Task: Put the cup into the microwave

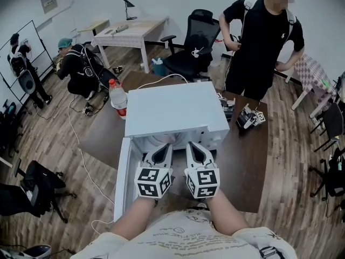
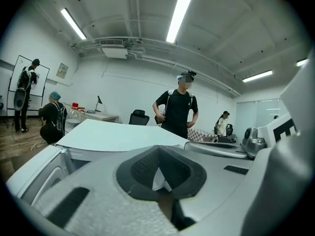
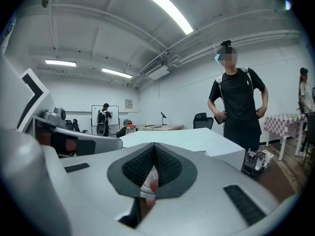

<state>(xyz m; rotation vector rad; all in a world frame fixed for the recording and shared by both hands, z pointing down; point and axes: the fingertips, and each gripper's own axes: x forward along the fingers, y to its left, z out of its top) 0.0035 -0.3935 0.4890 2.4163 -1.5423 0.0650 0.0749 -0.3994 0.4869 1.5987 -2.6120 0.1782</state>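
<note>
Head view: the microwave (image 1: 172, 109) stands on the dark tabletop (image 1: 248, 150) with its door (image 1: 122, 185) swung wide to the left. Both tools point almost level into the open mouth, side by side.
Left hand-held gripper (image 1: 164, 149): clenched, the pads meeting at the tips, with nothing pinched that I can make out.
Right hand-held gripper (image 1: 193, 148): its jaws are drawn together too. In the right gripper view a small white piece with a reddish mark shows in the slit below the tips. I cannot tell whether it is nipped or merely lies beyond.
Cup (image 1: 164, 140): I take it to be the pale shape just inside the cavity, right ahead of both tips. Little of it shows, so this is a judgement.
Step in hand: probably the close of the placing, with the cup set inside and the tools due to leave.
Doing it well: if the right pads do hold the cup's wall, part them fully before any retreat. Then draw both tools out straight along the line they point, level, with no sideways sweep.
Door side: the left tool is nearer the open door, so keep it off the door's inner edge on the way out.
Risk: a light cup near the front lip could be dragged or tipped by a closed tip brushing it.
Last check: the cup should stand upright and deep enough for the door to shut.
</note>
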